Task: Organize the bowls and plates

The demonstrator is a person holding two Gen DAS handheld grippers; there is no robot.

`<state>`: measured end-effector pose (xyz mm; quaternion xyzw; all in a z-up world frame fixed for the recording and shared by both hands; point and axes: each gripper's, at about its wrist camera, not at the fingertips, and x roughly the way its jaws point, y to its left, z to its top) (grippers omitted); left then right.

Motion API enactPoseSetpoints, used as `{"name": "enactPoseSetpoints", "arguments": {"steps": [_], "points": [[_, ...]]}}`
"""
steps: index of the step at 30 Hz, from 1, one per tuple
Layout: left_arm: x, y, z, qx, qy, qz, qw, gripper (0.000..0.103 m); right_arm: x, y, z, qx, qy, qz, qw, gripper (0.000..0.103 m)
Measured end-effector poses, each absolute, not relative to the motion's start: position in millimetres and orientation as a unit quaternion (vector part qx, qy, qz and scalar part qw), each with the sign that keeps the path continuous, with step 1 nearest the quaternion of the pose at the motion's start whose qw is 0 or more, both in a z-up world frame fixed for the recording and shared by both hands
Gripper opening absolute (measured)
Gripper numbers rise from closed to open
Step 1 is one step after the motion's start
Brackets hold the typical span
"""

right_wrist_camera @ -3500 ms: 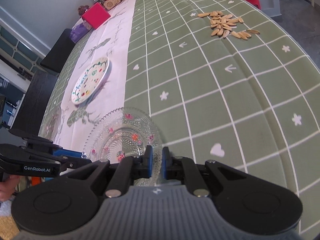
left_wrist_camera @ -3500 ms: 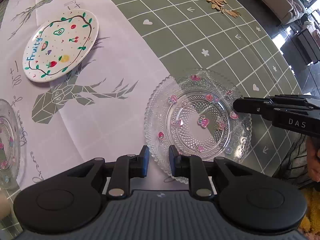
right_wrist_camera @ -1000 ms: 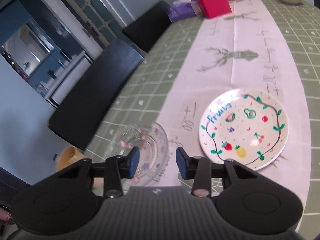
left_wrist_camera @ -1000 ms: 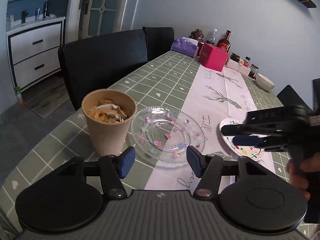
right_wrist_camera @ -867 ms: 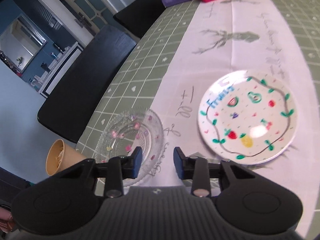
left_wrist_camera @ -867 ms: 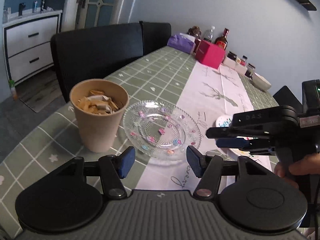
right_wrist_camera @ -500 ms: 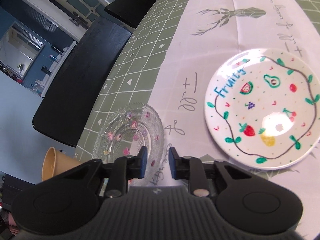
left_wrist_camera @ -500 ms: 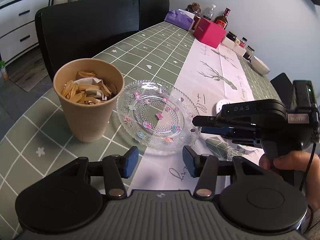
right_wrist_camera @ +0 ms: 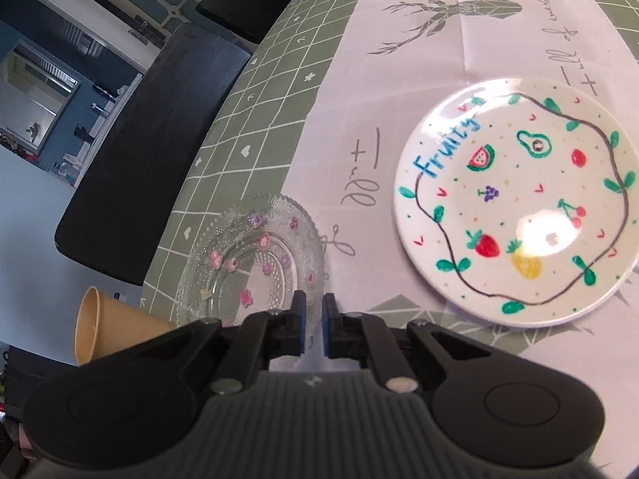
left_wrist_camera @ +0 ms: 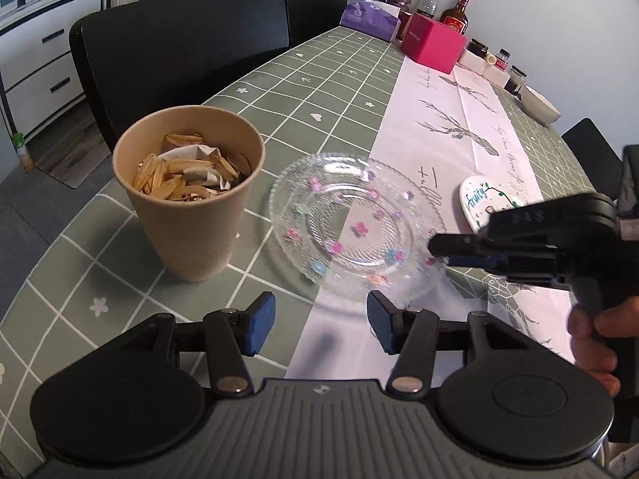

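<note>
A clear glass plate (left_wrist_camera: 355,223) with small pink flowers lies on the table, next to a paper cup. It also shows in the right wrist view (right_wrist_camera: 251,255). My right gripper (right_wrist_camera: 313,321) has its jaws nearly closed around the plate's near rim; in the left wrist view (left_wrist_camera: 439,249) its tips sit at the plate's right edge. My left gripper (left_wrist_camera: 321,321) is open and empty, just in front of the glass plate. A white "Fruity" plate (right_wrist_camera: 515,207) lies on the runner to the right, partly hidden in the left wrist view (left_wrist_camera: 483,199).
A brown paper cup (left_wrist_camera: 191,199) full of shells stands just left of the glass plate. Black chairs (left_wrist_camera: 179,48) line the table's far side. A pink box (left_wrist_camera: 433,42), bottles, jars and a white bowl (left_wrist_camera: 539,105) stand at the far end.
My right gripper closed from open to a narrow gap and moved onto the glass plate's rim. My left gripper came closer to the plate and stayed open.
</note>
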<state>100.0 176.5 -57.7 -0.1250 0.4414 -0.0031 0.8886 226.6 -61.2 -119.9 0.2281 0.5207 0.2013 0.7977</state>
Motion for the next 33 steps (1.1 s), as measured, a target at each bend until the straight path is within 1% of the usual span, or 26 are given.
{"name": "enactPoseSetpoints", "arguments": {"steps": [4, 7, 13, 15, 16, 21, 23, 24, 25, 26, 28, 30, 32, 33], "points": [[100.1, 176.6, -58.7, -0.115, 0.448, 0.001, 0.887, 0.063, 211.5, -73.1, -117.7, 0.223, 0.528, 0.194, 0.796, 0.005], [100.3, 175.0, -59.3, -0.108, 0.451, -0.004, 0.886, 0.067, 199.9, -81.3, -116.5, 0.214, 0.534, 0.195, 0.794, 0.005], [106.7, 169.2, -68.7, -0.106, 0.465, -0.019, 0.879, 0.069, 186.8, -99.5, -115.9, 0.215, 0.543, 0.191, 0.789, 0.005], [110.0, 164.3, -69.9, -0.095, 0.457, -0.019, 0.884, 0.07, 187.2, -103.0, -116.5, 0.217, 0.54, 0.192, 0.79, 0.006], [112.4, 161.3, -70.1, -0.084, 0.456, -0.014, 0.886, 0.07, 187.7, -102.4, -116.3, 0.212, 0.535, 0.194, 0.794, 0.011], [121.7, 155.0, -71.6, -0.048, 0.455, -0.001, 0.889, 0.07, 187.1, -91.6, -113.6, 0.165, 0.501, 0.199, 0.826, 0.013], [125.5, 155.4, -72.0, -0.046, 0.455, 0.0, 0.889, 0.07, 189.8, -85.0, -112.9, 0.157, 0.492, 0.203, 0.832, 0.019], [127.4, 155.5, -72.2, -0.046, 0.454, -0.001, 0.89, 0.069, 190.5, -83.7, -112.7, 0.157, 0.489, 0.206, 0.833, 0.025], [128.7, 155.6, -72.5, -0.046, 0.452, -0.004, 0.891, 0.063, 192.7, -82.5, -112.0, 0.157, 0.484, 0.208, 0.835, 0.032], [129.8, 155.7, -72.2, -0.048, 0.449, -0.01, 0.892, 0.058, 193.6, -81.7, -112.0, 0.157, 0.481, 0.208, 0.837, 0.035], [132.4, 153.5, -70.9, -0.042, 0.445, -0.026, 0.894, 0.037, 193.8, -80.7, -113.1, 0.154, 0.475, 0.208, 0.841, 0.035], [132.5, 146.5, -69.9, -0.021, 0.442, -0.037, 0.896, 0.031, 193.5, -78.4, -113.2, 0.149, 0.47, 0.207, 0.845, 0.033], [130.5, 139.7, -69.8, -0.003, 0.435, -0.029, 0.9, 0.031, 193.0, -76.2, -112.0, 0.136, 0.47, 0.199, 0.849, 0.026], [129.5, 137.7, -70.0, 0.001, 0.432, -0.026, 0.902, 0.031, 192.3, -74.9, -111.5, 0.126, 0.47, 0.191, 0.852, 0.018]]}}
